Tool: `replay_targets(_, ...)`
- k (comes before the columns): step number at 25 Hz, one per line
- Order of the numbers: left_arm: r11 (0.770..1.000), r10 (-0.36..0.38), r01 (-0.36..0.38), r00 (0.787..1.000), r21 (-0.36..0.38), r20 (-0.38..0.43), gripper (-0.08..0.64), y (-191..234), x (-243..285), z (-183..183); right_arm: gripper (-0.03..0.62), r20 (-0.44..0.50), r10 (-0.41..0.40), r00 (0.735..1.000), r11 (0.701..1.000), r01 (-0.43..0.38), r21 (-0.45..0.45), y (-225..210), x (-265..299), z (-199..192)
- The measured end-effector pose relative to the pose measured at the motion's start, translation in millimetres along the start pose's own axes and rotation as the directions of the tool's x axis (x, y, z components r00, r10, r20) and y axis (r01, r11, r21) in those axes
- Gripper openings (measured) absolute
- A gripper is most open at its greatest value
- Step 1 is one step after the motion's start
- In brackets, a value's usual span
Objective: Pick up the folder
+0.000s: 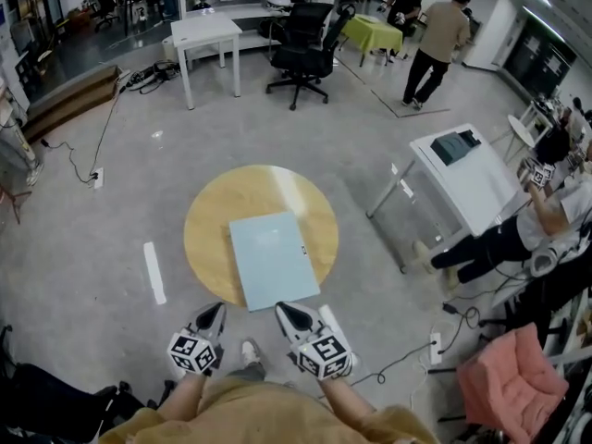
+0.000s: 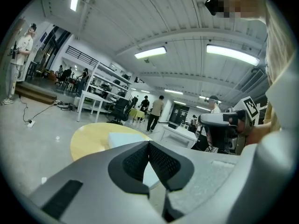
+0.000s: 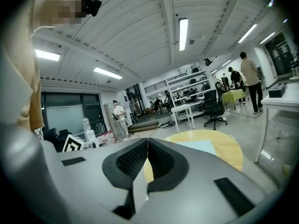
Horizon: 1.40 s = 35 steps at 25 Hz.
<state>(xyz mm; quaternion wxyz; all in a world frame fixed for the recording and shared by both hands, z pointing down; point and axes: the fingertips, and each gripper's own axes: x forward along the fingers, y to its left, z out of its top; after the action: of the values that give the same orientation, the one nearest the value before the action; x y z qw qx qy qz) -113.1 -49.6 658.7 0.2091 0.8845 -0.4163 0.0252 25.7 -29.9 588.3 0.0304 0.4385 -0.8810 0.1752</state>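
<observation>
Head view: grey floor, open workroom. A round yellow wooden worktop stands at centre. A pale blue flat rectangular folder lies on it, its near edge past the rim. The left hand-held gripper and right hand-held gripper sit just short of it. A white table stands well apart.

Left gripper view: jaws clenched, empty, folder ahead.

Right gripper view: the same.

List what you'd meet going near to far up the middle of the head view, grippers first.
left gripper and right gripper, side by side → light blue folder → bare far part of the round yellow table → grey floor → black office chair
</observation>
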Motion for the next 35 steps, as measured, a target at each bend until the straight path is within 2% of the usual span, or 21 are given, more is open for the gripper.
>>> replay_targets(12, 0.997, -0.076, 0.076, 0.997, -0.01, -0.022, 0.002, 49.4, 33.3, 21.4, 0.0, -0.012, -0.061, 0.998, 0.998, 0.061, 0.0, -6.4, 57.7, 12.8)
replay_targets(18, 0.997, -0.07, 0.069, 0.997, -0.032, -0.028, 0.002, 68.0, 33.5, 25.5, 0.0, -0.024, -0.069, 0.997, 0.998, 0.068, -0.009, -2.9, 69.4, 19.8)
replay_targets(26, 0.997, -0.06, 0.057, 0.997, -0.05, -0.056, 0.002, 65.6, 57.2, 15.5, 0.0, -0.06, -0.106, 0.993, 0.994, 0.106, -0.01, -44.3, 68.2, 17.1)
replay_targets(30, 0.998, -0.021, 0.017, 0.998, -0.058, -0.066, 0.002, 69.5, 77.6, 11.5, 0.0, -0.071, -0.079, 0.994, 0.997, 0.078, -0.013, -69.9, 68.3, 16.7)
replay_targets(35, 0.999, 0.019, -0.021, 0.998, -0.027, -0.06, 0.002, 64.5, 101.4, 22.1, 0.002, -0.067, 0.015, 0.998, 1.0, -0.015, 0.003, -99.3, 69.3, 28.1)
